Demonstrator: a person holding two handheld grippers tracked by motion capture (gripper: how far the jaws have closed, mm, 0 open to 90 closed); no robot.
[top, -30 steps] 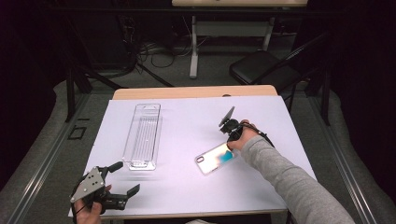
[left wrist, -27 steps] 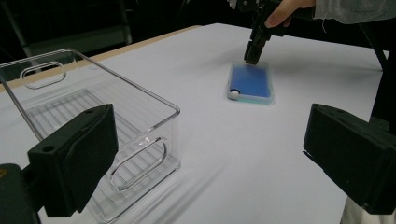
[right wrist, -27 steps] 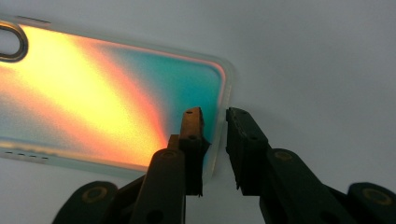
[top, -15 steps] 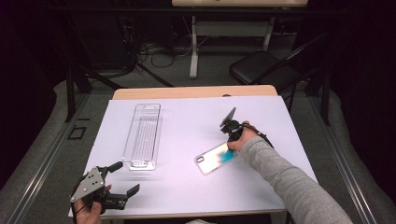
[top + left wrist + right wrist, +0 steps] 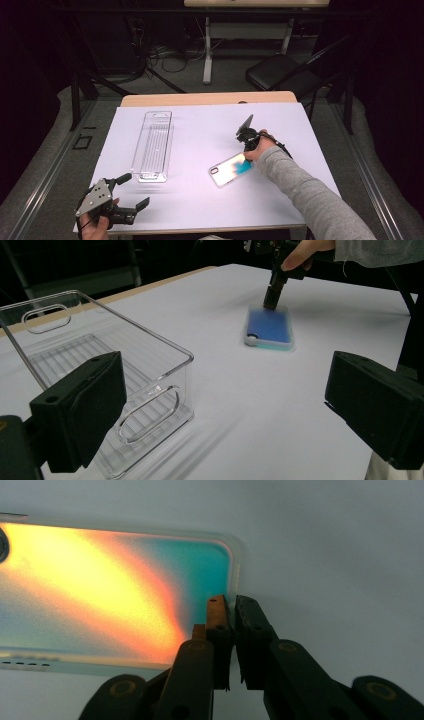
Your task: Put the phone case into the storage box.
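An iridescent phone case (image 5: 231, 169) lies flat on the white table top (image 5: 200, 125), right of centre. My right gripper (image 5: 244, 155) points down at its right end. In the right gripper view the jaws of the right gripper (image 5: 232, 602) have just been closing and now pinch the end rim of the phone case (image 5: 110, 580), one jaw over the case and one outside it. My left gripper (image 5: 135, 189) rests at the near left corner, wide open with nothing between its fingers. From the left gripper view, the phone case (image 5: 270, 327) looks blue under the right gripper (image 5: 272, 302).
A clear plastic bin (image 5: 152, 147) stands lengthwise on the left half of the table, just beyond my left gripper (image 5: 225, 415); the bin (image 5: 100, 365) is empty. A dark folding chair (image 5: 280, 75) and a table leg stand on the floor beyond the far edge.
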